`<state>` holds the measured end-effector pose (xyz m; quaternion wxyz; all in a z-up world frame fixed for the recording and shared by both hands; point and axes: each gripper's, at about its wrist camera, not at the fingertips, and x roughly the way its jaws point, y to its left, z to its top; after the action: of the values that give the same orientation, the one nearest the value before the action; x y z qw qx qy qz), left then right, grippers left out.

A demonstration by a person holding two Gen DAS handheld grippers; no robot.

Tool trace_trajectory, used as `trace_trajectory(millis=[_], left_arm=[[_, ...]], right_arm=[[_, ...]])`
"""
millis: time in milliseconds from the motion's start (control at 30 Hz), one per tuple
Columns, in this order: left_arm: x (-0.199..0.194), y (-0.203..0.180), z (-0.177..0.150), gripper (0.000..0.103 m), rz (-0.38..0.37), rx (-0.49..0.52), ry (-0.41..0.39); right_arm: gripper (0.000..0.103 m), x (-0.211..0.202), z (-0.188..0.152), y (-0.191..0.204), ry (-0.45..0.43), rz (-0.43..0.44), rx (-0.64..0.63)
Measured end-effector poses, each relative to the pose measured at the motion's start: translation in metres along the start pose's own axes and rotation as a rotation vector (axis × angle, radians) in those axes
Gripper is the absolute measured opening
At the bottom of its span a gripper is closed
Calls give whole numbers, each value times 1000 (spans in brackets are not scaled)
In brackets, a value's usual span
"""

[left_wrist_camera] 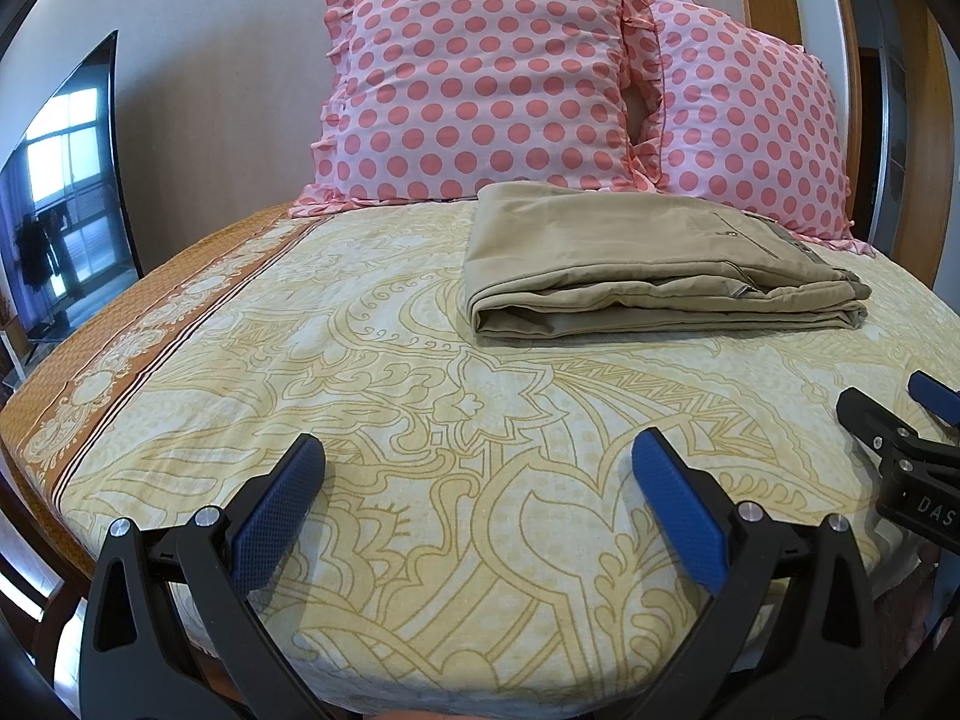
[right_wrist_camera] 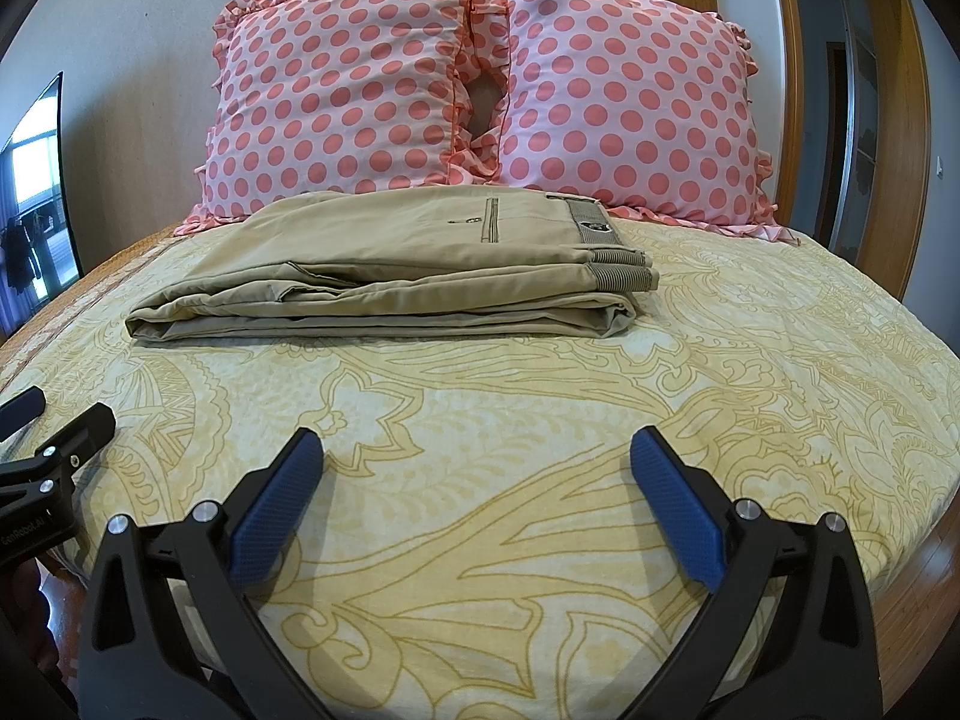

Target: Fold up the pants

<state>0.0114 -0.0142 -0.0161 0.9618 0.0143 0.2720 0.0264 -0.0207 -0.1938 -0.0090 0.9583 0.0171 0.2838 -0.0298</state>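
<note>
Your left gripper (left_wrist_camera: pixel 477 456) and right gripper (right_wrist_camera: pixel 477 456) gape wide, empty, above the yellow patterned bedsheet (right_wrist_camera: pixel 540 420); folded pants (right_wrist_camera: pixel 390 276) lie before 2 dotted pillows (right_wrist_camera: pixel 480 90)

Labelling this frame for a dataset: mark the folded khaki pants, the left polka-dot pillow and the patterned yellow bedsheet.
folded khaki pants (right_wrist_camera: pixel 384 264): right wrist view, top layer, middle.
left pink polka-dot pillow (right_wrist_camera: pixel 336 96): right wrist view, centre of its face.
patterned yellow bedsheet (left_wrist_camera: pixel 420 360): left wrist view, bare stretch before the pants.
</note>
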Motion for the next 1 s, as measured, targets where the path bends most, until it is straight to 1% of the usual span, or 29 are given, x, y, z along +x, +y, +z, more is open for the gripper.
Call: trace_trajectory(millis=[167, 533, 700, 1000], left_arm=[[0, 0, 0, 102, 2, -1, -1], [2, 0, 0, 102, -26, 15, 3], [2, 1, 0, 102, -26, 15, 1], [1, 1, 0, 102, -38, 23, -12]], right_arm=[[101, 0, 0, 1, -1, -1, 0], [101, 1, 0, 2, -3, -2, 1], [101, 1, -1, 2, -3, -2, 1], [101, 1, -1, 2, -5, -3, 1]])
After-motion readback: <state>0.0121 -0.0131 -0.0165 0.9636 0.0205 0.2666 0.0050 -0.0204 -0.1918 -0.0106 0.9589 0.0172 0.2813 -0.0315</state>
